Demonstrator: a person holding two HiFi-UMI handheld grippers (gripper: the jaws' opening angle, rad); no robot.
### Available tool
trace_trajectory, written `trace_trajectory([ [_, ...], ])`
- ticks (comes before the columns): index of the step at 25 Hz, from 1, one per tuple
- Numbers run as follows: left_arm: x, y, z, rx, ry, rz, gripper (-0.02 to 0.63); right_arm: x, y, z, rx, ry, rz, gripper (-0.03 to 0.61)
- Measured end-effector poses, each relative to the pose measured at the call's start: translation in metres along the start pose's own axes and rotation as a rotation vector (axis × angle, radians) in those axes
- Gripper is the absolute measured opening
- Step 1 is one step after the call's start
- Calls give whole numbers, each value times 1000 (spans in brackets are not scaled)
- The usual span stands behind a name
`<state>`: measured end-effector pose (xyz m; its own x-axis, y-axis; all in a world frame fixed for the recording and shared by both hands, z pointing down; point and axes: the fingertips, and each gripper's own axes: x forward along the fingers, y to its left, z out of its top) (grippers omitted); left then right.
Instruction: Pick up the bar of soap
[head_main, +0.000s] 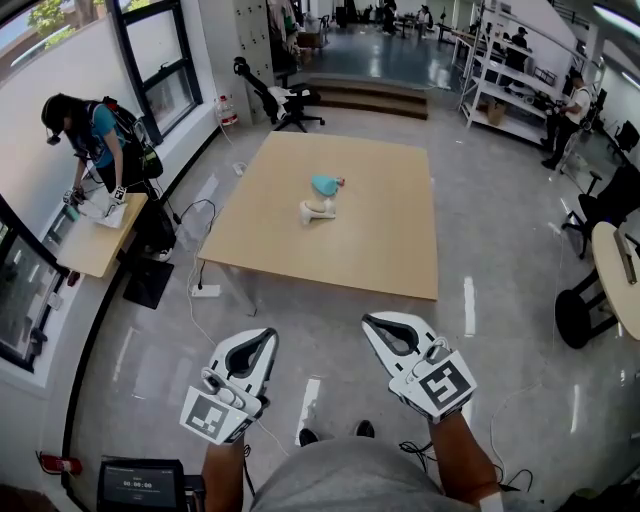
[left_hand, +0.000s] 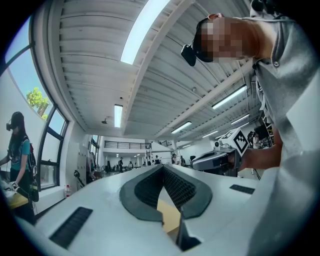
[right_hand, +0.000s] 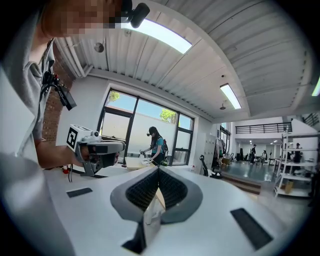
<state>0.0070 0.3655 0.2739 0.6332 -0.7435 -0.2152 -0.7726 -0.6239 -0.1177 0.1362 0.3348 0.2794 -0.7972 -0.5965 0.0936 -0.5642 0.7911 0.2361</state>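
Note:
On the square wooden table (head_main: 370, 235), far ahead of me, lie two small things close together: a teal object (head_main: 325, 185) and a cream-white object (head_main: 318, 211). From here I cannot tell which is the bar of soap. My left gripper (head_main: 266, 335) and right gripper (head_main: 372, 322) are held low near my body, well short of the table's near edge, pointing towards it. Both are shut with nothing between the jaws. In the left gripper view the left gripper (left_hand: 162, 167) has its dark pads pressed together; the right gripper (right_hand: 158, 170) looks the same in its own view.
A person (head_main: 95, 140) works at a side desk (head_main: 100, 240) on the left by the windows. A power strip and cables (head_main: 205, 290) lie on the floor by the table's left corner. An office chair (head_main: 275, 100) stands beyond, shelving (head_main: 510, 90) at back right, and another table (head_main: 620, 270) at right.

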Motion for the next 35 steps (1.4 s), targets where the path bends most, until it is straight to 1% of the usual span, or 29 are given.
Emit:
trace_trajectory([
  [3, -11, 13, -3, -10, 3, -7, 6, 12, 10, 0, 3, 9, -10, 8],
  [5, -17, 21, -3, -18, 4, -14, 6, 20, 17, 0, 18, 35, -18, 8],
  [11, -28, 31, -7, -25, 7, -33, 6, 28, 28, -6, 68, 70, -40, 8],
  [16, -34, 38, -6, -28, 5, -46, 6, 34, 35, -3, 99, 64, -57, 8],
  [20, -43, 42, -13, -31, 7, -53, 6, 38, 39, -8, 116, 61, -80, 8],
  [28, -60, 67, -11, -35, -10, -55, 5, 61, 53, -3, 105, 70, -91, 8],
  [35, -61, 68, -13, -36, -18, -59, 6, 60, 54, 1, 87, 66, -95, 8],
])
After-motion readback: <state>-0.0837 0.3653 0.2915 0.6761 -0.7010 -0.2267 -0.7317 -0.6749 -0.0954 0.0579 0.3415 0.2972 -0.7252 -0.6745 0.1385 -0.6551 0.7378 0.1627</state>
